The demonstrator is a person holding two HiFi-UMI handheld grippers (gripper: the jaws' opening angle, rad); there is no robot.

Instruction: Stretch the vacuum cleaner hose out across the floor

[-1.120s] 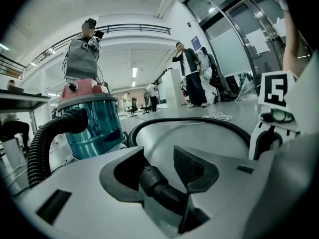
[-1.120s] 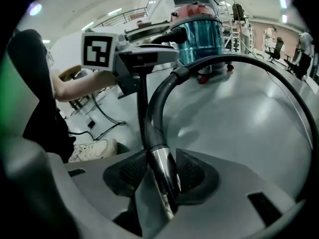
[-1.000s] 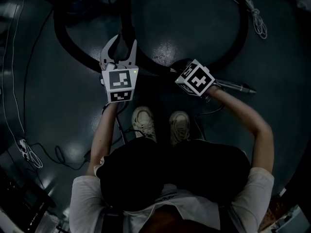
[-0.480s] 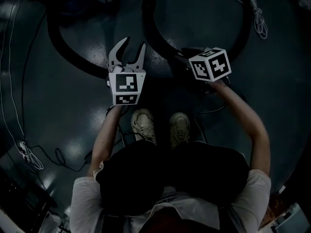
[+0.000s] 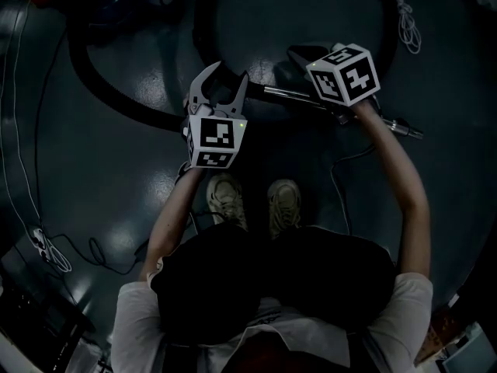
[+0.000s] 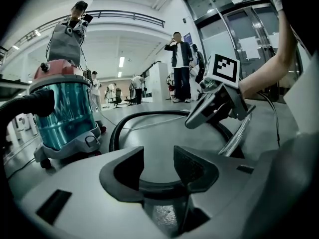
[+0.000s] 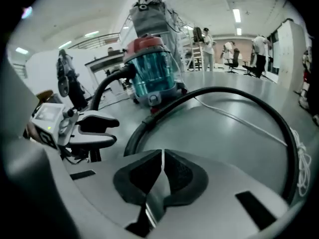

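Note:
The black vacuum hose [image 5: 101,84] lies in wide loops on the dark floor, curving round to the right [image 5: 388,45]. It runs from the teal-and-red vacuum cleaner [image 6: 67,116], which the right gripper view also shows [image 7: 149,76]. A silver wand [image 5: 400,127] lies beneath my right gripper [image 5: 299,55]; contact cannot be made out. That gripper's jaws have just been closing and its pads meet with nothing between them [image 7: 162,156]. My left gripper [image 5: 231,72] hangs open and empty above the hose [image 6: 129,118], beside the right one [image 6: 192,123].
A white cord coil [image 5: 411,33] lies at the far right. Thin cables [image 5: 46,243] trail along the left. The person's shoes [image 5: 229,196] stand just behind the grippers. Several people [image 6: 180,66] stand far off in the hall.
The right gripper has risen and swung right and away, and more of the wand shows beneath it. The left gripper has drifted right. The hose loop in front has shifted.

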